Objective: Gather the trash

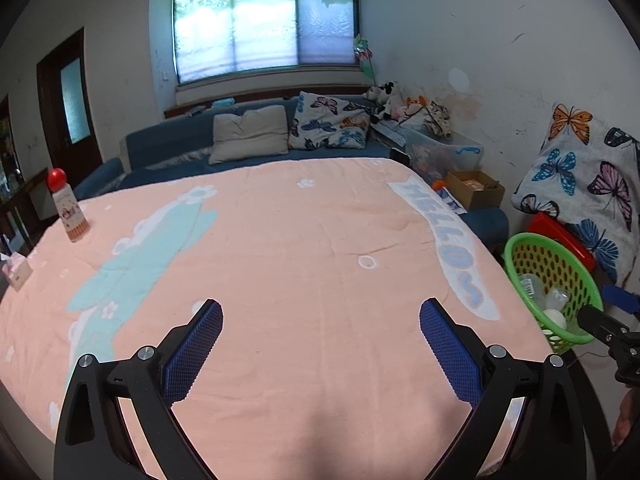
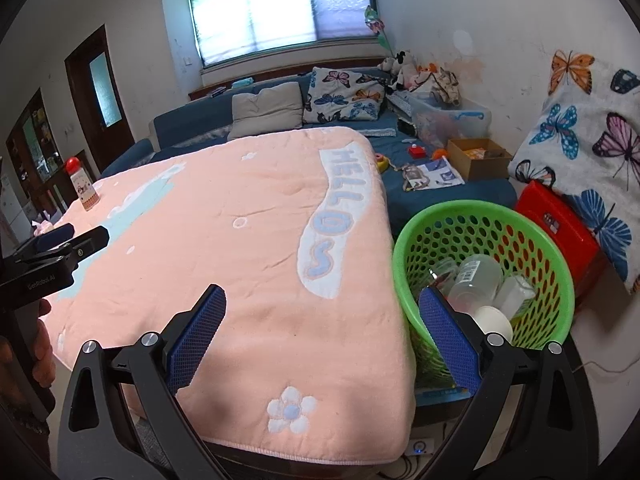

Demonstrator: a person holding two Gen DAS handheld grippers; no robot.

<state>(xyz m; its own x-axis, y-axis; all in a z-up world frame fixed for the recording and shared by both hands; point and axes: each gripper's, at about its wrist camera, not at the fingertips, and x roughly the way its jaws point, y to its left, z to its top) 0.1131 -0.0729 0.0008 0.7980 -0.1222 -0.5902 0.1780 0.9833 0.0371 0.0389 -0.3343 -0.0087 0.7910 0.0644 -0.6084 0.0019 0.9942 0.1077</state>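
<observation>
Pink fleece blanket (image 1: 304, 240) with white "HELLOS" lettering and a pale blue cloud print covers the table, filling both views. My left gripper (image 1: 320, 344) hangs over the near part of the blanket, blue mesh pads spread wide apart, nothing between them. My right gripper (image 2: 322, 334) is also wide open and empty; its left pad sits over the blanket edge, its right pad (image 2: 448, 340) overlaps the near rim of the green perforated plastic basket (image 2: 532, 236) in the picture.

Trash is in that basket, at 3 o'clock off the table's right edge: a clear plastic bottle (image 2: 476, 280) lying on its side, a white paper cup (image 2: 494, 320) just below it, and more clear plastic beside them, all touching. From the left wrist the basket (image 1: 520, 246) shows at 3 o'clock with the right gripper's black finger in front of it.

White bottle with a round red cap (image 1: 70, 208) stands upright at 10 o'clock on the blanket, and a tissue box (image 1: 16, 274) sits near it at 9 o'clock by the table edge. Red plastic box (image 2: 560, 224) sits just behind the basket. Blue sofa (image 1: 192, 140) with cushions lies at 12 o'clock under the window.
</observation>
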